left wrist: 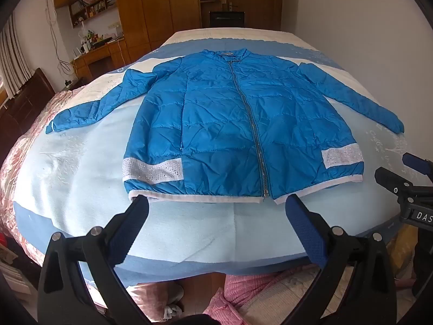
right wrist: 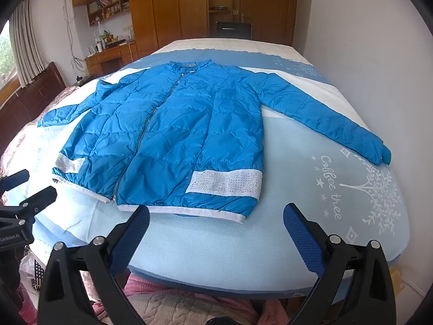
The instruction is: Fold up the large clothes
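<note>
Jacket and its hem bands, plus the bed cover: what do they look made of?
Jacket: thin quilted synthetic shell, likely nylon or polyester, judging by its slight sheen, fine creases and stitched puffy panels. Zipper: looks like metal, grey and dull. Hem bands: white fabric, apparently studded with small shiny dots. Bed cover: soft matte fleece-like cloth.

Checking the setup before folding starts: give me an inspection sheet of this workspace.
Surface: bed with a light blue printed blanket, smooth.
Job's things: blue jacket lying flat, front up, zipped, both sleeves spread out.
Clutter: nothing seen on the blanket beside the jacket.
Grippers: left gripper and right gripper both open, empty, near the hem.
Cables: wires hanging on the wall by the desk.
Surroundings: wooden wardrobes, shelves, curtain.
</note>
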